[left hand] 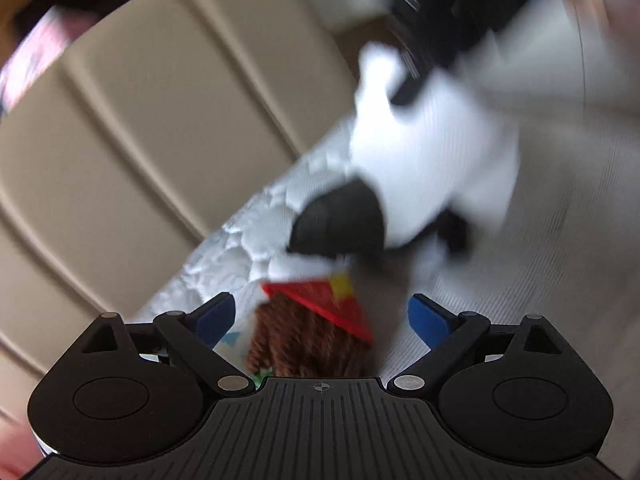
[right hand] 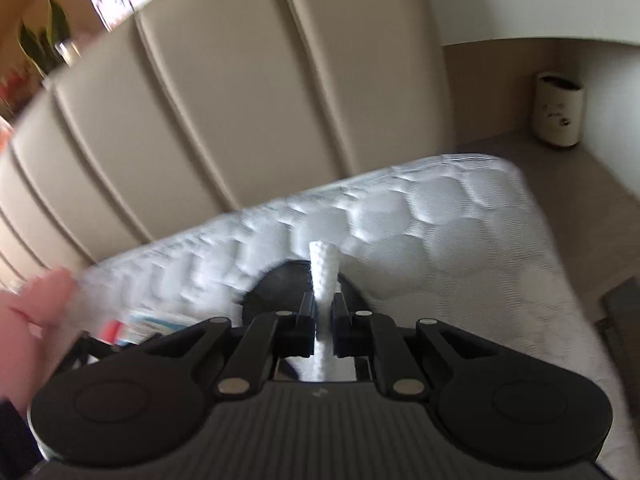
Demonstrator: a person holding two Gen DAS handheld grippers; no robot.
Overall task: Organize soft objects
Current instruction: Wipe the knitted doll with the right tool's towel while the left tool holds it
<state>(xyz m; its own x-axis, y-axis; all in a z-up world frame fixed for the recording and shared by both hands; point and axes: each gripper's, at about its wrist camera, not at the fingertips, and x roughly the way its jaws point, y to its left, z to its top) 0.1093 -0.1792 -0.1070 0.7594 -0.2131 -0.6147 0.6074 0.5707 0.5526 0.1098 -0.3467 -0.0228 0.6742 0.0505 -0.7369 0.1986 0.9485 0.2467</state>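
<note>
A white plush toy (left hand: pixel 432 160) with a black patch (left hand: pixel 340 220) hangs blurred above the quilted white mattress (left hand: pixel 240 240). In the right wrist view my right gripper (right hand: pixel 324 312) is shut on a thin white knobbly part of that toy (right hand: pixel 325 272), and its black part (right hand: pixel 280 284) shows just below. My left gripper (left hand: pixel 322 308) is open, its blue pads (left hand: pixel 216 316) wide apart. Between and beneath them lies a doll with brown yarn hair (left hand: pixel 304 344) and a red hat (left hand: pixel 320 300); the pads are not touching it.
A beige padded headboard (right hand: pixel 240 100) rises behind the mattress (right hand: pixel 440 216). A white cylindrical bin (right hand: pixel 558 110) stands on the floor at the far right. A person's hand (right hand: pixel 32 320) is at the left edge, near some colourful printed items (right hand: pixel 152 326).
</note>
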